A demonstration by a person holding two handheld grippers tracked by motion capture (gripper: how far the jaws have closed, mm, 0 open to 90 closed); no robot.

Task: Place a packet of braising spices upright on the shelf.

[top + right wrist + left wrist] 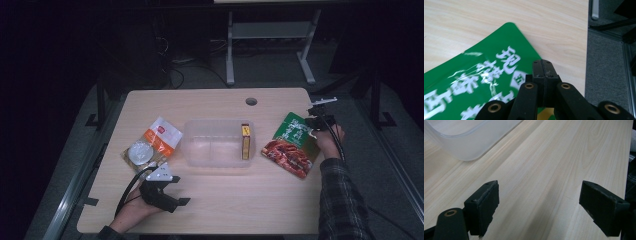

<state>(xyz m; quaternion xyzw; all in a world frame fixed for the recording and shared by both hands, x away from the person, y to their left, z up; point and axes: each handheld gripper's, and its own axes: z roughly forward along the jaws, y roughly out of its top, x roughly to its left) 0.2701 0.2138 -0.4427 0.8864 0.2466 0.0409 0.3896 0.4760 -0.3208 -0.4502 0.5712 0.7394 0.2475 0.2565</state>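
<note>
A green and red food pouch (292,145) lies near the table's right edge, and its green top (474,82) with white lettering fills the lower left of the right gripper view. My right gripper (315,120) (543,65) is shut, its jaws pressed together on the pouch's right edge. A clear plastic container (190,150) stands mid-table with a yellow box (245,141) on edge inside it. My left gripper (176,200) (539,202) is open over bare wood near the front edge, with the container's corner (469,142) ahead to its left.
An orange and white pouch (161,136) and a round white lid or cup (140,152) lie left of the container. The table (225,200) has a cable hole (251,101) at the back. Its right edge drops to grey floor (609,62) close beside the right gripper.
</note>
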